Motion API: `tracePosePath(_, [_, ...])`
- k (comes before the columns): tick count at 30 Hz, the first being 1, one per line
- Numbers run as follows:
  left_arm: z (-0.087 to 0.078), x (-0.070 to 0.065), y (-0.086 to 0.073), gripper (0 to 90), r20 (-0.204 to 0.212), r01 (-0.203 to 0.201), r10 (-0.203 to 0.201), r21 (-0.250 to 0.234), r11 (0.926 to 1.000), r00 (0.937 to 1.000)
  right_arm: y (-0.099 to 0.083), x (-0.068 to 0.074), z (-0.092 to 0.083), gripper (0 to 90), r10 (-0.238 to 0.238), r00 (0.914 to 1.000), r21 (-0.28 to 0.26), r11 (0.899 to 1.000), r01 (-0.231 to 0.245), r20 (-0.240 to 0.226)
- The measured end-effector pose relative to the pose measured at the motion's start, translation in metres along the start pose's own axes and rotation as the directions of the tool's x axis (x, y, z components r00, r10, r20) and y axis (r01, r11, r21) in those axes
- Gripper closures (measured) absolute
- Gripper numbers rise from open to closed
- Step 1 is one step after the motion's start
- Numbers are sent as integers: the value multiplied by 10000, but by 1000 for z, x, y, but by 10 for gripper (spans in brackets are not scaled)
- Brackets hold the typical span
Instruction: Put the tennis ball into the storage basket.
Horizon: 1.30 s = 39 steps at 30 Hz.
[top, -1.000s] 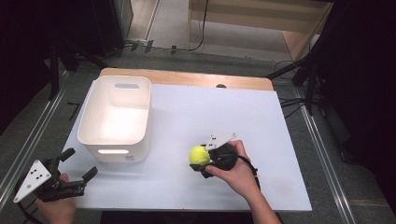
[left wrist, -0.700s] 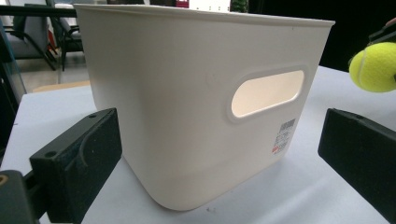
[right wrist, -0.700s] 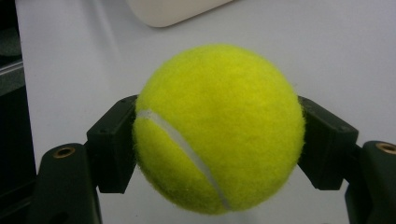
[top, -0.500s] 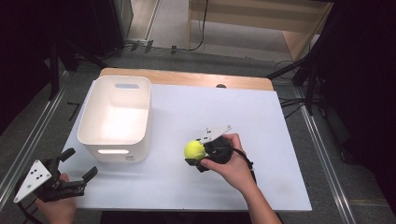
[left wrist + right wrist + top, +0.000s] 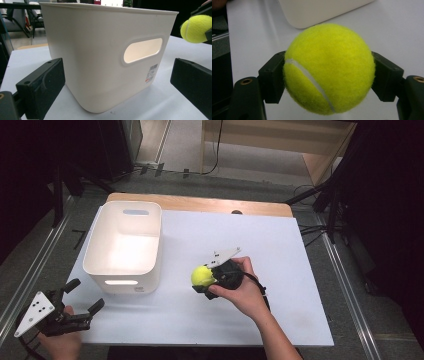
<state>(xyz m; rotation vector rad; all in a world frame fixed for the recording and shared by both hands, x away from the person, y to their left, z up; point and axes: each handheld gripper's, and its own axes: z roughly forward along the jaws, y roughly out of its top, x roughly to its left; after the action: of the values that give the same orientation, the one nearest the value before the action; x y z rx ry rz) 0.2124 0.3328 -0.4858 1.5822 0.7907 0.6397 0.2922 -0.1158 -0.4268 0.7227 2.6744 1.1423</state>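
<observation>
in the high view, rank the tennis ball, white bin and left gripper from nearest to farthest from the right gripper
1. Tennis ball: clamped between the jaws of the right gripper, near the table's middle.
2. White bin: to the left of the ball, at the table's left side, apart from the gripper.
3. Left gripper: farthest, at the table's near-left corner, in front of the bin.

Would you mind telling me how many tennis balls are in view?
1. The tennis ball is clamped in the right gripper, right of the white bin, whose visible interior looks empty.
</observation>
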Motion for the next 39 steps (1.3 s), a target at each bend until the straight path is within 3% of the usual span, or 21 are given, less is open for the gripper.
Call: tracePosePath(39, [0,1,0,0,44,8,-7,-37,10000,10000,54,1,17,238,-479,9982,144,9987,485,-364])
